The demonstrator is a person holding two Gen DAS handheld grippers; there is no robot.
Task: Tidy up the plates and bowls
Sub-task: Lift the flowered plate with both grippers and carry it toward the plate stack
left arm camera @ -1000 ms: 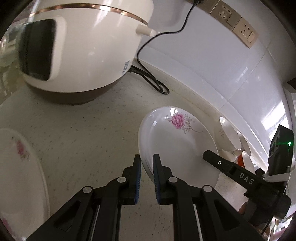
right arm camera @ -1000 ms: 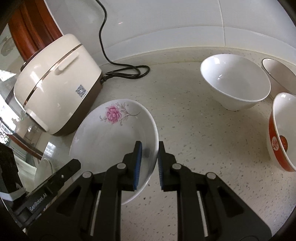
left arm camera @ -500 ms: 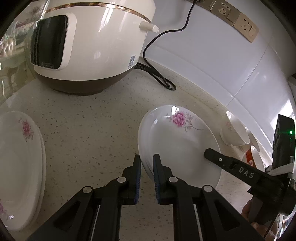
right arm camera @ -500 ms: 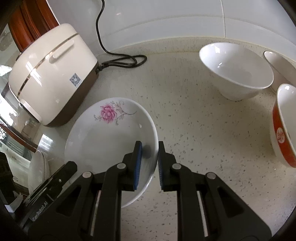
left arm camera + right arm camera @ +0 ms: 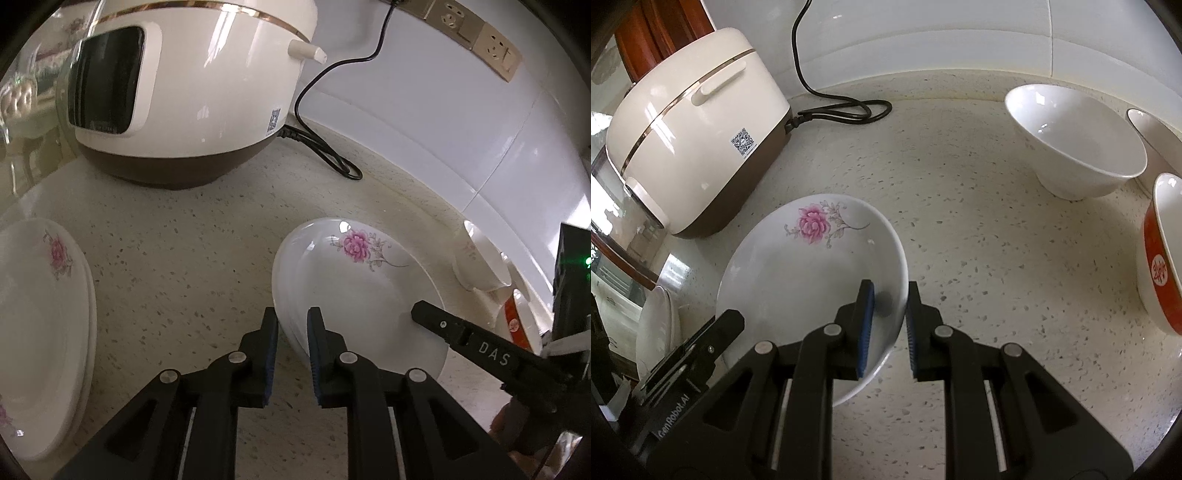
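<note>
Reading "DAS" on right gripper (image 5: 436,325), probably.

The desk (image 5: 979,258) is pale w/ lots of small dark specks, and it runs back to a white tiled wall. A big cream rice cooker (image 5: 690,147) w/ a brown base sits at the back left. Its black cord (image 5: 846,107) lies looped on the desk behind it. A white plate w/ a pink flower (image 5: 805,273) is in the middle, near the cooker. At the far left is a stack of the same flower plates (image 5: 40,332). On the right is a white bowl (image 5: 1075,147), another white bowl (image 5: 1152,136) just behind it, and a red & white bowl (image 5: 1163,258) nearer the front.
</note>
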